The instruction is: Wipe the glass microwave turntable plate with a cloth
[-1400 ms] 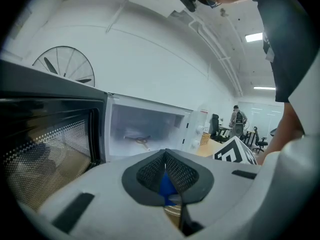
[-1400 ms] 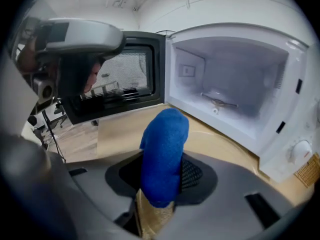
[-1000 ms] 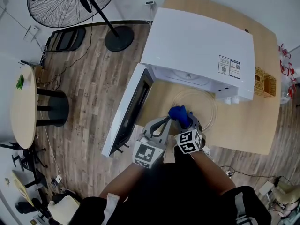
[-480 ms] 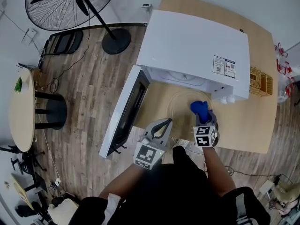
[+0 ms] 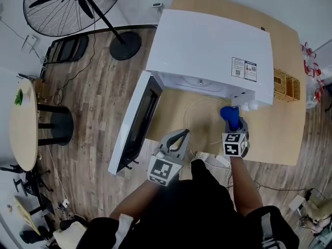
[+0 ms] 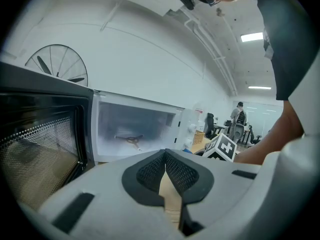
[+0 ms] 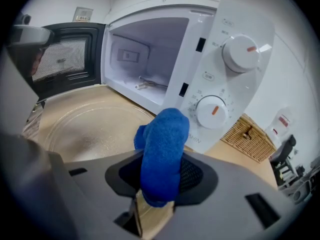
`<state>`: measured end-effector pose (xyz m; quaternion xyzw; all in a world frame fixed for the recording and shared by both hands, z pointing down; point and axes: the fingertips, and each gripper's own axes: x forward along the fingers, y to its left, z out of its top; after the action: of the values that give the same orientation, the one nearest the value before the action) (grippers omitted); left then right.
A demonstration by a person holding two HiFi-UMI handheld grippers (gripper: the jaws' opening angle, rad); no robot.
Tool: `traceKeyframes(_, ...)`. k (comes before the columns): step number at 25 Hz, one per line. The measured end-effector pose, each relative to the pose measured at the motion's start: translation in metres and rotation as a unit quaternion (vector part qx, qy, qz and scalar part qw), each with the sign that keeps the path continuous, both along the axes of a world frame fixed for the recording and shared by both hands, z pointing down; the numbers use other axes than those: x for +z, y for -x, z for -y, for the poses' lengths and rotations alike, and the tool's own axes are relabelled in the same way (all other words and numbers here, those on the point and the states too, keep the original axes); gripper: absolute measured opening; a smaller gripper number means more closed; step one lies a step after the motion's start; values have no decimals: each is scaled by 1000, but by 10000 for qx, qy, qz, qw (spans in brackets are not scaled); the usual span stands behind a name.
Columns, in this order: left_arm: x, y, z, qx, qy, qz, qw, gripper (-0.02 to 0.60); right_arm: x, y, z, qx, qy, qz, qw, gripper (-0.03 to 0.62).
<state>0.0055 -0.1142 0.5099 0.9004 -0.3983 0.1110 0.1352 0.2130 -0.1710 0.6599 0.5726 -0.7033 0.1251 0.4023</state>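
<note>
While the right gripper (image 5: pixel 234 126) fingers clamp the bunched blue cloth (image 7: pixel 162 149), the clear glass plate (image 7: pixel 90 129) lies flat on the counter (image 5: pixel 280 134), just in front of the open microwave (image 5: pixel 207 51). Cloth sits near the microwave's dials; left gripper (image 6: pixel 165 171) fingers closed, empty, near the microwave's door.

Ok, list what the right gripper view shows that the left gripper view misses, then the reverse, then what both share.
Only the right gripper view: the blue cloth clamped in the right gripper, the glass plate, two control dials and a wicker basket.
Only the left gripper view: the left gripper with its jaws together and nothing between them, a fan, and the right gripper's marker cube.
Both: the microwave's open cavity and its open door.
</note>
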Motion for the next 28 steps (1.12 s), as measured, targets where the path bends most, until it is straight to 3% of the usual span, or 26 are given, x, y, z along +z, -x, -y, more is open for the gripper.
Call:
traceKeyframes(3, 2, 0, 0, -22, 9, 8, 10000, 6, -1, 0, 1, 27, -63, 94, 9999, 141)
traceKeyframes(6, 3, 2, 1, -60, 3, 28, 10000, 6, -12, 12, -1, -12, -236, 558, 9982, 144)
traceKeyframes(10, 2, 10, 2, -186, 72, -36, 9998, 6, -31, 49, -14, -444, -389, 997, 9933, 144)
traceKeyframes(15, 3, 23, 5, -421, 101, -125, 9990, 6, -34, 116, -36, -1348, -172, 1155, 9840, 143)
traceKeyframes(20, 4, 31, 5, -486, 59, -93, 9988, 6, -22, 164, -62, -1908, 159, 1279, 9731, 146)
traceKeyframes(23, 2, 36, 5, -502, 62, -48, 9987, 6, -12, 177, -72, -2082, 346, 1232, 9697, 146)
traceKeyframes(28, 3, 45, 7, -564, 70, -29, 9984, 6, 1, 179, -75, -1974, 536, 1145, 9721, 146)
